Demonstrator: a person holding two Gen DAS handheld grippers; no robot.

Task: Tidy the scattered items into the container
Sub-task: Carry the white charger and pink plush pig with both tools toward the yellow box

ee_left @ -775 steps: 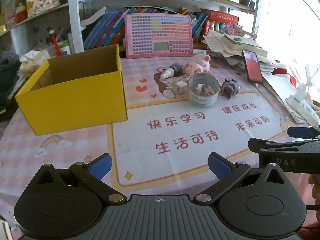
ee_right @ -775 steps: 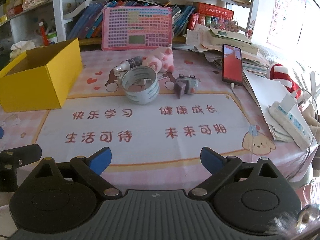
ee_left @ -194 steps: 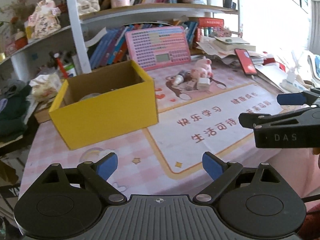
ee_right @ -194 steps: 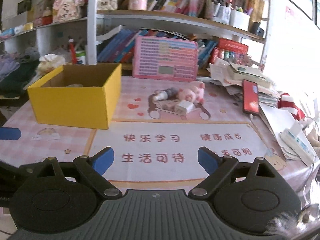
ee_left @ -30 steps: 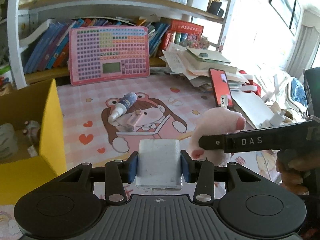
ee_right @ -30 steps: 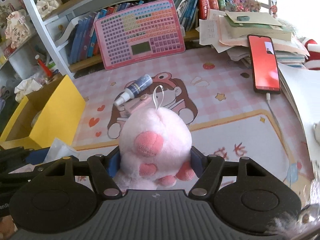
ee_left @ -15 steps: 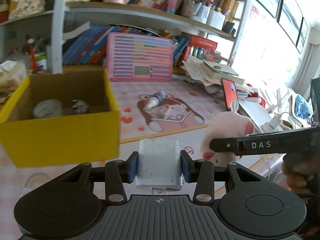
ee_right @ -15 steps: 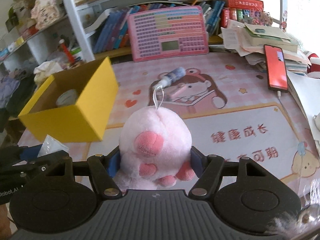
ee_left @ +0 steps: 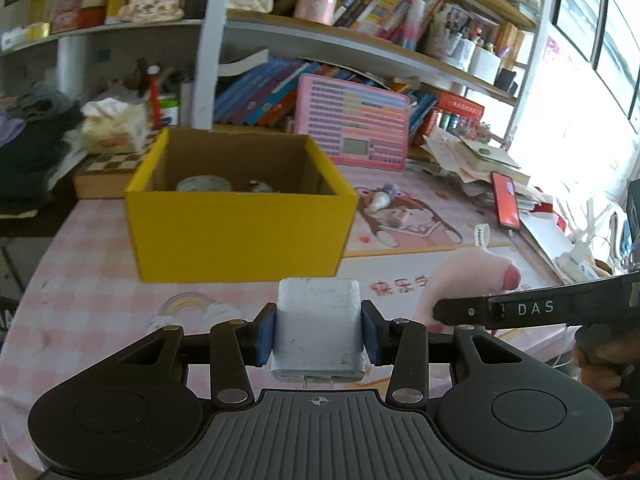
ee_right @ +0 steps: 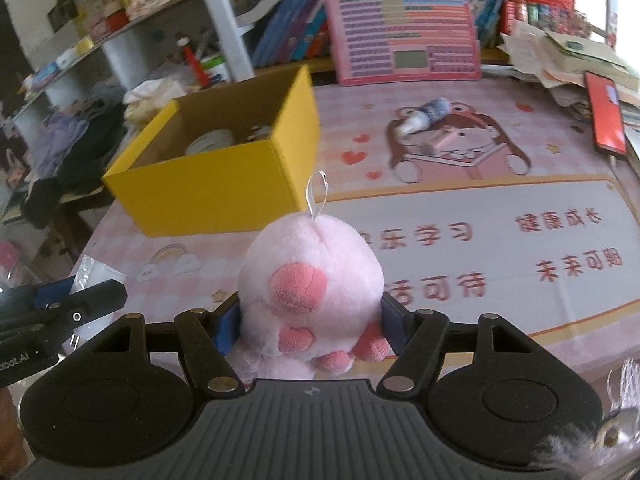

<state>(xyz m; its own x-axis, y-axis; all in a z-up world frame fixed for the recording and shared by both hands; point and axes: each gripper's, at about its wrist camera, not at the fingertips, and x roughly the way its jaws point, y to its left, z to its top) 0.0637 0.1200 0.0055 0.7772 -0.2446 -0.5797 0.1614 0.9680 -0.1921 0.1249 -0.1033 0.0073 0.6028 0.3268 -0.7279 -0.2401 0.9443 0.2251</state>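
My left gripper (ee_left: 319, 330) is shut on a white charger block (ee_left: 319, 320), held above the table in front of the yellow box (ee_left: 240, 228). My right gripper (ee_right: 310, 320) is shut on a pink plush pig (ee_right: 310, 276); the pig also shows at the right of the left wrist view (ee_left: 468, 276). The yellow box (ee_right: 224, 184) is open and holds a tape roll (ee_left: 204, 184) and a small grey toy (ee_left: 258, 187). A small dropper bottle (ee_right: 424, 114) lies on the pink mat (ee_right: 480, 208) beyond both grippers.
A pink toy keyboard (ee_right: 404, 32) leans against the bookshelf behind the box. A red phone (ee_right: 606, 114) and piled papers (ee_left: 476, 156) sit at the right. A tissue pack (ee_left: 116, 124) and dark clothes (ee_left: 28, 148) lie left of the box.
Both grippers have swung left toward the yellow box, which now sits nearer and more central in both views. The charger and the plush pig stay gripped.
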